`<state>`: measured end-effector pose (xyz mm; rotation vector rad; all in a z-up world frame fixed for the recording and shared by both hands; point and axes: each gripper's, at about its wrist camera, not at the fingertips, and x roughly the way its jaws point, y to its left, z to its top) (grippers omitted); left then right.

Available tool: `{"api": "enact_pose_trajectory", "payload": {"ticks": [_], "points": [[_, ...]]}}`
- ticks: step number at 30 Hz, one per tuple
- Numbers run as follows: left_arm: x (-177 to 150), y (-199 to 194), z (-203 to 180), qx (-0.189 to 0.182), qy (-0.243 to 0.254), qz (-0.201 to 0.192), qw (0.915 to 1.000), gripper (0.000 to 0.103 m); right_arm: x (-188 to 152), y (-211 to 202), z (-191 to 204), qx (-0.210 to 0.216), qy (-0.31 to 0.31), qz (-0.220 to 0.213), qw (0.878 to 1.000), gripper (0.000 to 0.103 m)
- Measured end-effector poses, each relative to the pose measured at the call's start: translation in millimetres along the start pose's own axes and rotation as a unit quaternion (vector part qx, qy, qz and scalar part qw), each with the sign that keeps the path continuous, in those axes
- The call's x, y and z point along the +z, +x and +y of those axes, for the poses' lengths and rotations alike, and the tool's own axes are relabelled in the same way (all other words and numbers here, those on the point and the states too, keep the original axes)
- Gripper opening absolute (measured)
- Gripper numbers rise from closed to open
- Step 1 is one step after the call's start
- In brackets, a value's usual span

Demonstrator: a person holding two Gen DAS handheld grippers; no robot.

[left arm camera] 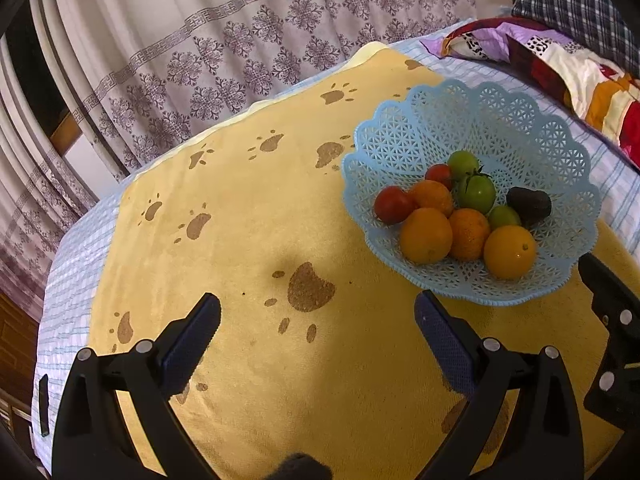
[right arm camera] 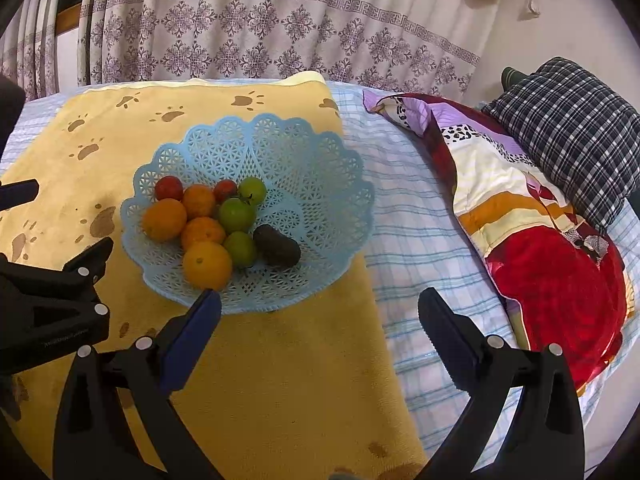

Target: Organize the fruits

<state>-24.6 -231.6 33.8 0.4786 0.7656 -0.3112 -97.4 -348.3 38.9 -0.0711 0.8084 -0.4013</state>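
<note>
A light blue lattice basket (left arm camera: pixel 460 96) (right arm camera: pixel 320 148) sits on a yellow paw-print towel (left arm camera: pixel 248 216) (right arm camera: pixel 280 360). Inside it lie several oranges (left arm camera: pixel 426 235) (right arm camera: pixel 165 219), two red tomatoes (left arm camera: pixel 392 205) (right arm camera: pixel 169 187), three green tomatoes (left arm camera: pixel 476 193) (right arm camera: pixel 236 214) and a dark avocado (left arm camera: pixel 529 203) (right arm camera: pixel 277 245). My left gripper (left arm camera: pixel 318 316) (right arm camera: pixel 56 224) hovers open over bare towel, left of the basket. My right gripper (right arm camera: pixel 320 300) is open and holds nothing; its left fingertip overlaps the basket's near rim in the image.
The towel lies on a blue-striped sheet (right arm camera: pixel 412 216). A colourful quilt (right arm camera: pixel 540 240) and a plaid pillow (right arm camera: pixel 572 128) lie to the right. A patterned curtain (right arm camera: pixel 260 40) hangs behind the bed. The bed's left edge drops off (left arm camera: pixel 44 320).
</note>
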Motion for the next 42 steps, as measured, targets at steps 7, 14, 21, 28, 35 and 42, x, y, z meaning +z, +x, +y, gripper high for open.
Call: {"api": "enact_pose_trajectory", "payload": {"ticks": [7,14,21,28,35,42], "points": [[4,1,-3,-0.002,0.005,-0.002,1.0000,0.097,-1,2,0,0.000,0.002,0.002,1.000,0.100],[7,0,-6,-0.003,0.011,-0.004,0.9999,0.097,-1,2,0,0.000,0.002,0.002,1.000,0.100],[8,1,-7,-0.003,0.012,-0.003,0.9999,0.097,0,2,-2,0.000,0.003,0.001,1.000,0.100],[8,1,-7,-0.003,0.012,-0.002,0.9999,0.097,0,2,-1,-0.001,0.002,0.001,1.000,0.100],[6,0,-7,-0.009,0.015,-0.006,0.9998,0.097,0,2,-2,0.000,0.003,0.001,1.000,0.100],[-1,1,6,-0.010,-0.008,0.006,0.9999,0.097,0,1,-1,0.000,0.002,0.001,1.000,0.100]]}}
